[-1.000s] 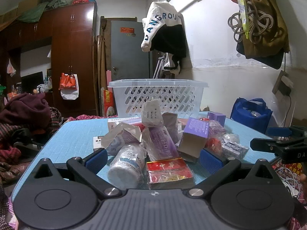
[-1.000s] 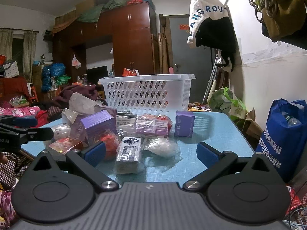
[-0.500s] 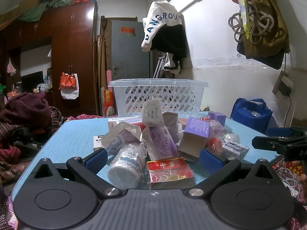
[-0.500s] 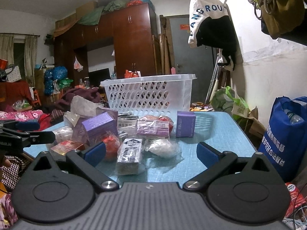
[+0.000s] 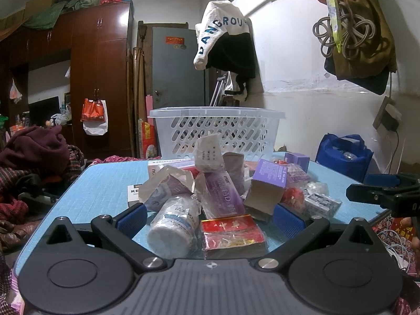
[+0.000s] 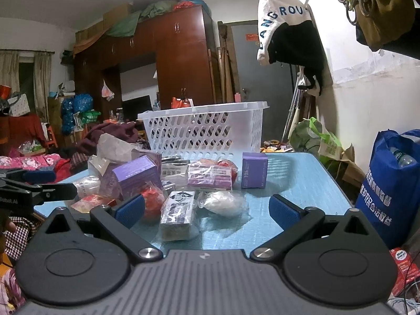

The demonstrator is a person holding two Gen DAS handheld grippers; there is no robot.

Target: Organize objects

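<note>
A heap of boxes, bottles and wrapped packs lies on the blue table. My left gripper is open at the near edge, with a white bottle and a red pack between its fingers, untouched. My right gripper is open too, in front of a wrapped dark box and a white wad in plastic. A purple box stands upright further back. A white slotted basket stands at the table's far end; it also shows in the right wrist view.
A blue bag stands right of the table by the white wall. Clothes are piled left of the table. A brown wardrobe and a grey door are behind. The other gripper shows at each view's edge.
The right gripper has risen slightly and edged toward the table. The left gripper has barely moved. Nothing was taken hold of.
</note>
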